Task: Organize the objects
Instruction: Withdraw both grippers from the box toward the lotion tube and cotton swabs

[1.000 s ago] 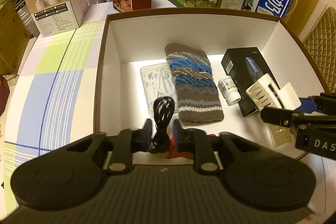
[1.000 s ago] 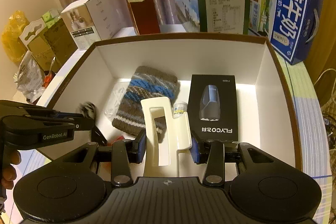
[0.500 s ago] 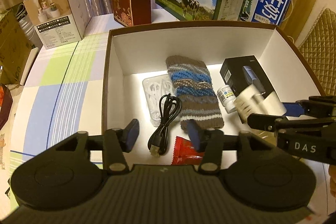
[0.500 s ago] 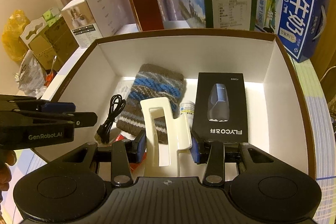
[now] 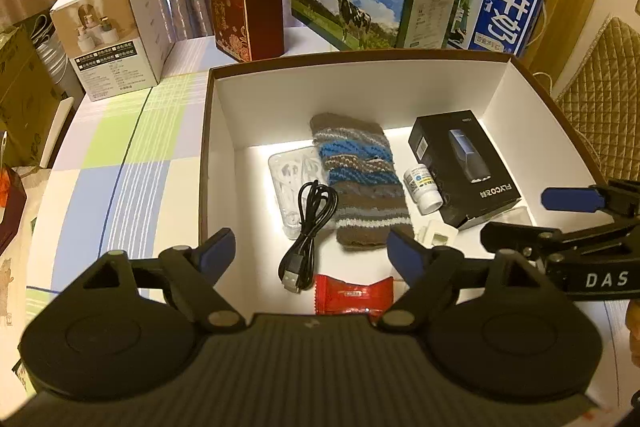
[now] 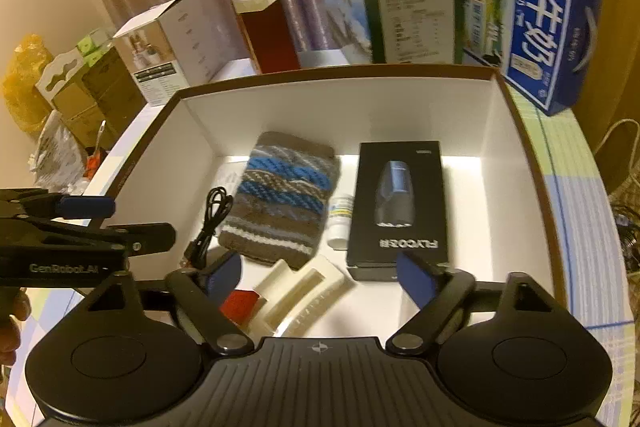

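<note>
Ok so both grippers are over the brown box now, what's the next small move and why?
Probably lift both grippers up and back out of the box. The left gripper has just opened and the black cable lies free on the floor; the right gripper has just opened too, with the cream clip lying loose below it. Neither holds anything.

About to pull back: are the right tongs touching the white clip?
Apart. The right wrist view shows the right tongs open, and the white clip lying loose on the box floor between them.
</note>
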Demonstrator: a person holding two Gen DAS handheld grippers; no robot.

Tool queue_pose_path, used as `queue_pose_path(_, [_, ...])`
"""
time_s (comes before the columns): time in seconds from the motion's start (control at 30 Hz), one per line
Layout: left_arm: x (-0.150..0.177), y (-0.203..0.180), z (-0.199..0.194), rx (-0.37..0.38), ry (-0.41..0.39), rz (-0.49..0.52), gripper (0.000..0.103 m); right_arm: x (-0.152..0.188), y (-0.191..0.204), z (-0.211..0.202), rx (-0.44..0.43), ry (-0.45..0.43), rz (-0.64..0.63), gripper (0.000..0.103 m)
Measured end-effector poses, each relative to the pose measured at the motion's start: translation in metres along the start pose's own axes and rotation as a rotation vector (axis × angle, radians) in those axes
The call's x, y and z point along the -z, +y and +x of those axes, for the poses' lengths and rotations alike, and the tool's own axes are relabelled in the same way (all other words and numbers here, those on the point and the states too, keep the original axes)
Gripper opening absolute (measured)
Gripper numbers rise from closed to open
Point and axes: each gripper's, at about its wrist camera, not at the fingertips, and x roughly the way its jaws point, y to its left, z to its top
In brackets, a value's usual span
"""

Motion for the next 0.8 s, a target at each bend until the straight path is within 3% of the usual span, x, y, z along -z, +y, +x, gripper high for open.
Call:
queue_pose_path(0.3, [0.001,-0.005,-0.016,0.004,-0.007,-0.006,0.087,0.004,-0.006,-0.016,0.027,-0.028,0.032,0.098])
queue_pose_path(0.8, [0.018,-0.014,-0.054,0.021,-0.015,-0.034,0.088,0.015,-0.002,-0.054,0.02,-0.083,0.041,0.099])
